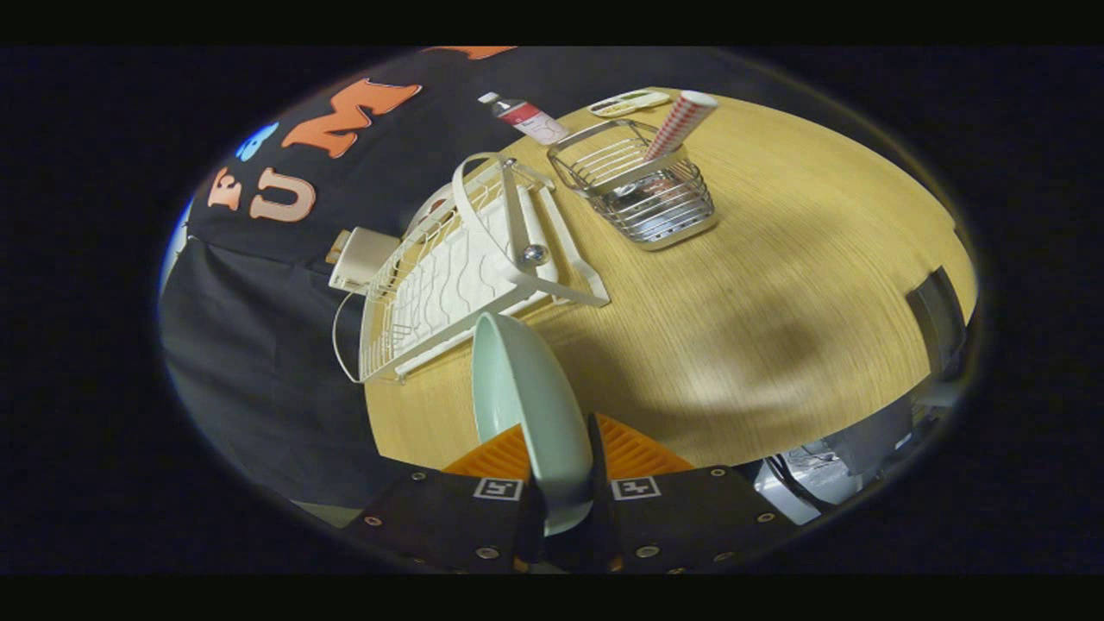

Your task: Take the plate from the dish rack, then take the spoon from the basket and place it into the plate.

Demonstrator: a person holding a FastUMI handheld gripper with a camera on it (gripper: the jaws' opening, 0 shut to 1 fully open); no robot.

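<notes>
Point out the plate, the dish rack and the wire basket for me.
plate (522,405): gripper view, on its pale inner face, clamped between the fingers of the hand-held gripper (565,470).
dish rack (457,276): gripper view, on its white wire floor.
wire basket (664,211): gripper view, on its near wire wall.

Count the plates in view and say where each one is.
1. The pale green plate is held edge-on between the fingers of the gripper, just ahead of the white dish rack. More could be hidden behind the rack.

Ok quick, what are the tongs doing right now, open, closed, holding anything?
Tongs: shut on the plate, both fingers pressing its rim, plate held edge-up just off the dish rack above the table.
</notes>
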